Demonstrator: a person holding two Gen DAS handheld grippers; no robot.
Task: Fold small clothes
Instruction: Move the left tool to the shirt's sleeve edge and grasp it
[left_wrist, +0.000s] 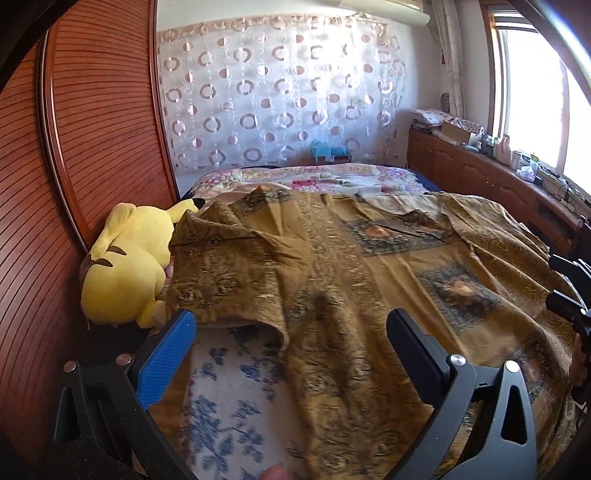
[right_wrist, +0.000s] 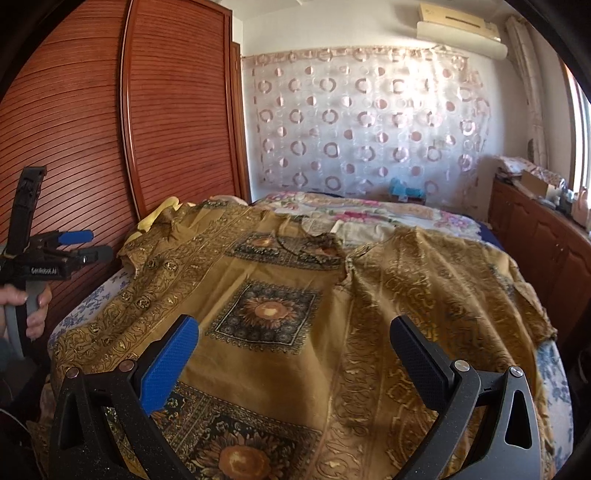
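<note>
A mustard-brown patterned shirt with sunflower squares lies spread flat on the bed, collar to the far side; it also fills the right wrist view. Its left sleeve lies by the plush toy. My left gripper is open and empty, just above the shirt's left side near the sleeve hem. My right gripper is open and empty over the shirt's lower middle. The left gripper also shows at the left edge of the right wrist view, held in a hand.
A yellow plush toy lies at the bed's left edge against the wooden wardrobe doors. A blue-flowered white sheet shows under the shirt. A floral blanket lies beyond. A wooden cabinet with clutter runs along the right under the window.
</note>
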